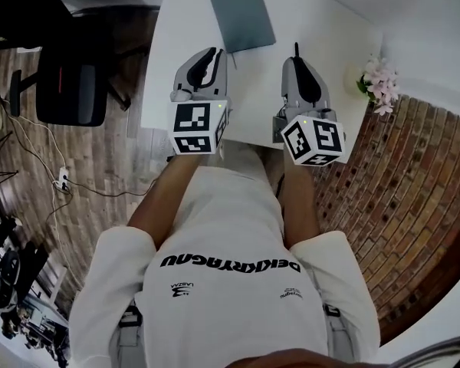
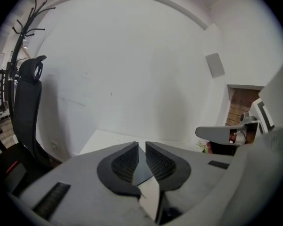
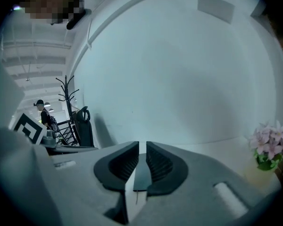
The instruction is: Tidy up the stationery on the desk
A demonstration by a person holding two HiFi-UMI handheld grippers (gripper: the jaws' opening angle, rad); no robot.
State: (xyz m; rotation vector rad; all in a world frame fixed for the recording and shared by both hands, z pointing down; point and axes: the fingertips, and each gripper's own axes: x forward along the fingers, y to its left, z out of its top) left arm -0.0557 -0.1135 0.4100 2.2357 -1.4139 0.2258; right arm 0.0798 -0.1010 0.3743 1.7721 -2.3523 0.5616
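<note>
Grey notebook (image 1: 242, 16) lying flat at far end of white desk (image 1: 333, 56), pen-like stick (image 1: 234, 60) beside it. Left gripper (image 1: 214, 58) and right gripper (image 1: 297, 58) being held over near edge, jaws almost pressed together, empty. Tidied or pending: not being settled.

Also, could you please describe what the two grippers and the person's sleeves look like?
The left gripper and right gripper both have light grey, rounded bodies, and each claw is lined with black ribbed pads. Each gripper carries a cube with black-and-white square markers at its rear. The person wears a white short-sleeved T-shirt with black lettering.
</note>
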